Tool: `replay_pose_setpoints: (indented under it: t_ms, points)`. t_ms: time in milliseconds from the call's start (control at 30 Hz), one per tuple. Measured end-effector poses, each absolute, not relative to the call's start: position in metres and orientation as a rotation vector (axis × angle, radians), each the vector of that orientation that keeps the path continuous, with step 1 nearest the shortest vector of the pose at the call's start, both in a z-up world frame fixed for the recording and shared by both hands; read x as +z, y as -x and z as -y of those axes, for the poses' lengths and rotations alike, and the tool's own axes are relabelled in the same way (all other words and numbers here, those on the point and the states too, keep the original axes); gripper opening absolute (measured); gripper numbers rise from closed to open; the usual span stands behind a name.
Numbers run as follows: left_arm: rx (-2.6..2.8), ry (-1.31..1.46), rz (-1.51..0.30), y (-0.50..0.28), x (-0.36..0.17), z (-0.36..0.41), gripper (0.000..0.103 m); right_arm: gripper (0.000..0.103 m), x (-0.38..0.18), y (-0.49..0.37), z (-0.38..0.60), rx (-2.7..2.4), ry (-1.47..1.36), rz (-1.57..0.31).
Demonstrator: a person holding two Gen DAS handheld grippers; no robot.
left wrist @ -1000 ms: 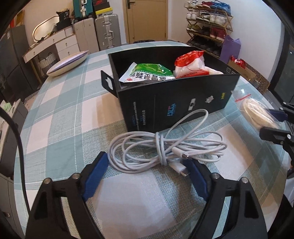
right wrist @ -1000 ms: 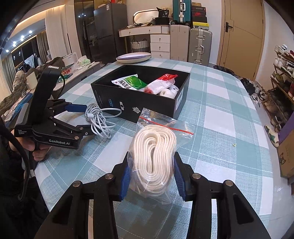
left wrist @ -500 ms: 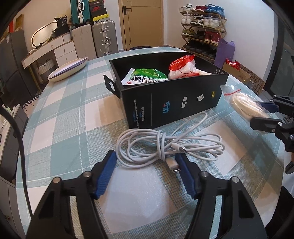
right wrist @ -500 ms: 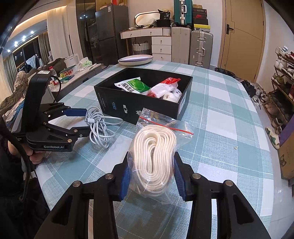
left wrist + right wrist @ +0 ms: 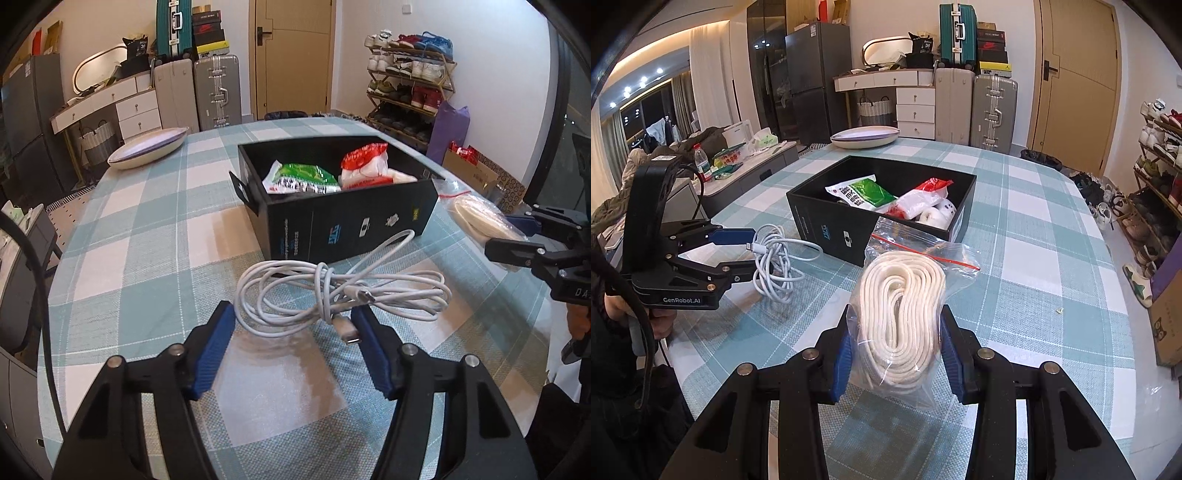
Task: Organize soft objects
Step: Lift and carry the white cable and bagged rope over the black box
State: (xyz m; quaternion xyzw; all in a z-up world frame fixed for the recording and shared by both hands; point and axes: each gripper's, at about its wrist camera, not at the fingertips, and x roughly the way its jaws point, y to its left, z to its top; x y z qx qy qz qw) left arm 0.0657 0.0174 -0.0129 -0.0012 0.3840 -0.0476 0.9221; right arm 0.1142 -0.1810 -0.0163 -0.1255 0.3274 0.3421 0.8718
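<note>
A coiled white cable (image 5: 332, 291) lies on the checked tablecloth in front of the black box (image 5: 351, 229). My left gripper (image 5: 291, 317) has its blue pads against both sides of the coil's near end, with the plug at the right pad. The right wrist view shows the same grip, left gripper (image 5: 750, 249) on the cable (image 5: 775, 266). My right gripper (image 5: 895, 325) is shut on a clear zip bag of white rope (image 5: 901, 295), held just right of the box (image 5: 827, 229). In the box lie a green packet (image 5: 303, 177) and a red-and-white packet (image 5: 364, 162).
An oval white-and-purple dish (image 5: 147, 149) sits at the far left of the round table. A person's hand (image 5: 661, 321) holds the left gripper at the table's near edge. Suitcases, drawers and a shoe rack stand beyond the table.
The left jaws narrowed from wide open onto the cable coil. The left view drew back and slightly up from the box. The right gripper and its rope bag stayed put.
</note>
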Motion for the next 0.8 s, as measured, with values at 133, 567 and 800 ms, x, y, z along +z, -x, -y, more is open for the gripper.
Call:
replay_pose_setpoints:
  t_ms: [133,567,800]
  points:
    - [-0.091,0.017,-0.752,-0.063,0.000,-0.020,0.065,0.043,-0.010,-0.112,0.181,0.715,0.249,-0.659]
    - [-0.064,0.018,-0.681,-0.078,0.036,-0.018,0.065,0.043,0.014,-0.120,0.178,0.684,0.202,-0.602]
    - [-0.075,-0.007,-0.674,-0.097,0.044,-0.008,0.065,0.043,0.030,-0.131,0.170,0.669,0.202,-0.567]
